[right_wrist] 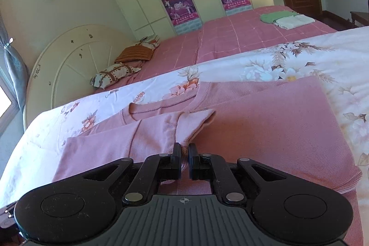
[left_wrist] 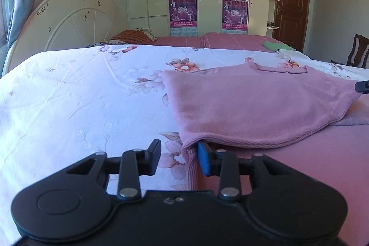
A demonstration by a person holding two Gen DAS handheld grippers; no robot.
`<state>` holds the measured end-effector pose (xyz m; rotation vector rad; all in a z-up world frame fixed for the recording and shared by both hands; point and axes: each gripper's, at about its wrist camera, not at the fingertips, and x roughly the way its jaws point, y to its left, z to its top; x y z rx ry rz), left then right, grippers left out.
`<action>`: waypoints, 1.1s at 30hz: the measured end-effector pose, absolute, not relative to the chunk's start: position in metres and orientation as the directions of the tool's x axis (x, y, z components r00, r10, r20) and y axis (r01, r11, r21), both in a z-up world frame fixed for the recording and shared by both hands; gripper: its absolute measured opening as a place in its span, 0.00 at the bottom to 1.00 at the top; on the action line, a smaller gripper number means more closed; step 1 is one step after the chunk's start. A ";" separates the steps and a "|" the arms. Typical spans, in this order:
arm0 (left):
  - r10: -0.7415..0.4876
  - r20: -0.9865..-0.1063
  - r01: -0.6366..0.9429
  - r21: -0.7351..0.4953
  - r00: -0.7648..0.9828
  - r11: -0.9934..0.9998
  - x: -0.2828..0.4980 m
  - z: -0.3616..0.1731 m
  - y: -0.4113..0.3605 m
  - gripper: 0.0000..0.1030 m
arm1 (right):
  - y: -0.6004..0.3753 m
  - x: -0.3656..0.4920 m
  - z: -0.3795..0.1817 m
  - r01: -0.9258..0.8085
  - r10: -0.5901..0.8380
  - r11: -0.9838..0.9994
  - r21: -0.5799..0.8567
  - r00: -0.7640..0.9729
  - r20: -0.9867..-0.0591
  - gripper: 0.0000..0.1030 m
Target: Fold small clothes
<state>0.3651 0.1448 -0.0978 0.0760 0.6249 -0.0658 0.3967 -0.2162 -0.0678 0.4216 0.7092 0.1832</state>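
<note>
A pink knit top (left_wrist: 253, 103) lies on the flowered sheet (left_wrist: 80, 96), with one side folded over onto its body. My left gripper (left_wrist: 178, 153) is open at the near left corner of the fold. The ribbed hem edge sits between its fingers, and the right blue pad (left_wrist: 204, 160) is tucked under the folded layer. In the right wrist view the top (right_wrist: 265, 121) fills the foreground. My right gripper (right_wrist: 183, 153) is shut on a pinch of its fabric at the base of the short sleeve (right_wrist: 196, 119). The tip of the right gripper (left_wrist: 362, 85) shows at the left view's right edge.
Behind the flowered sheet the bed has a pink checked cover (right_wrist: 230, 38) with folded green and white clothes (right_wrist: 286, 19) on it. Pillows (right_wrist: 115, 75) lie by the white round headboard (left_wrist: 69, 17). A wardrobe, a brown door and a wooden chair (left_wrist: 358, 51) stand beyond.
</note>
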 end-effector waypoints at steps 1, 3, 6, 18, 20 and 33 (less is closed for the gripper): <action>-0.038 -0.591 0.081 0.046 0.806 0.996 0.368 -0.098 0.145 0.32 | -0.214 0.397 -0.068 -0.024 0.303 0.902 0.430 0.745 -0.594 0.05; -0.048 -0.587 0.090 0.042 0.808 0.995 0.368 -0.096 0.144 0.31 | -0.213 0.395 -0.070 -0.018 0.300 0.903 0.429 0.742 -0.599 0.05; -0.071 -0.595 0.139 0.069 0.800 0.988 0.369 -0.098 0.136 0.34 | -0.215 0.395 -0.069 -0.012 0.306 0.895 0.445 0.742 -0.596 0.05; -0.144 -0.614 0.078 -0.132 0.776 0.988 0.383 -0.107 0.162 0.07 | -0.230 0.416 -0.101 0.069 0.331 0.853 0.517 0.695 -0.638 0.02; -0.145 -0.597 0.059 -0.161 0.789 0.985 0.380 -0.105 0.171 0.07 | -0.227 0.412 -0.097 0.039 0.332 0.868 0.496 0.696 -0.637 0.04; -0.131 -0.604 0.093 -0.094 0.786 0.991 0.358 -0.087 0.180 0.49 | -0.235 0.376 -0.084 0.094 0.197 0.917 0.387 0.737 -0.647 0.37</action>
